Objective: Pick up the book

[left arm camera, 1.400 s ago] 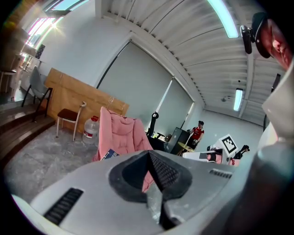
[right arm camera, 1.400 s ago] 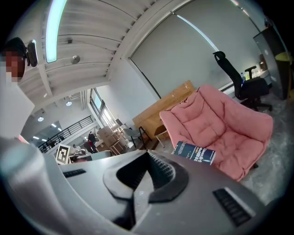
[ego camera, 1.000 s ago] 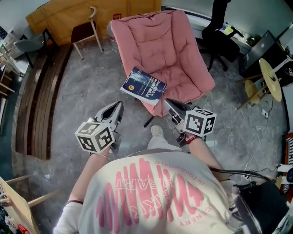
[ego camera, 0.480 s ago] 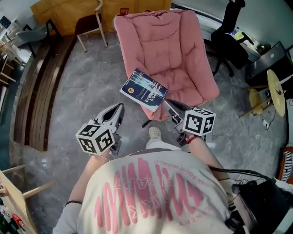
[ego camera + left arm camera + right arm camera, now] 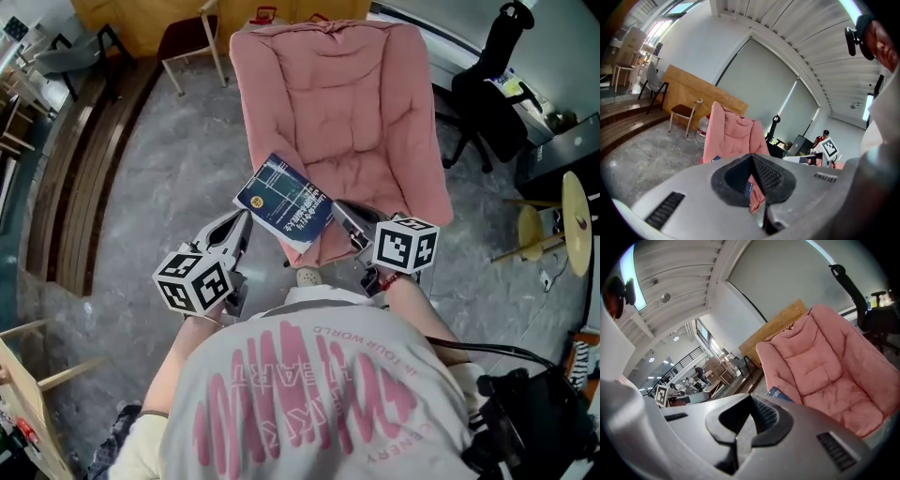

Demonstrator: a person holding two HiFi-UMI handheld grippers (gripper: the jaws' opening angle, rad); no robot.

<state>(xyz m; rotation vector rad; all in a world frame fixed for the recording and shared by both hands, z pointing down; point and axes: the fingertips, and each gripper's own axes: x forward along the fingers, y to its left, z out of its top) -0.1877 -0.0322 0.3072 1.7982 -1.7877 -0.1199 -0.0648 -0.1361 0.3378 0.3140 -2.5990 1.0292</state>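
Observation:
A dark blue book [image 5: 284, 201] lies tilted on the front edge of the pink padded chair [image 5: 333, 103]. My left gripper [image 5: 246, 217] is shut and empty, its tip just left of the book's near corner. At the book's right side my right gripper [image 5: 336, 208] points at the seat edge, also shut and empty. In the left gripper view the shut jaws [image 5: 751, 157] hide most of the book [image 5: 715, 158] in front of the chair [image 5: 731, 136]. The right gripper view shows shut jaws [image 5: 751, 398] with a corner of the book [image 5: 780, 393] beyond them.
A wooden chair [image 5: 192, 33] and a brown board stand behind the pink chair on the left. A black office chair [image 5: 487, 94] is at the right. Wooden steps [image 5: 66, 187] run along the left. My white shoe [image 5: 307, 277] is below the seat edge.
Both grippers have advanced toward the pink chair, so the book now sits close between their tips. The jaws have stayed shut.

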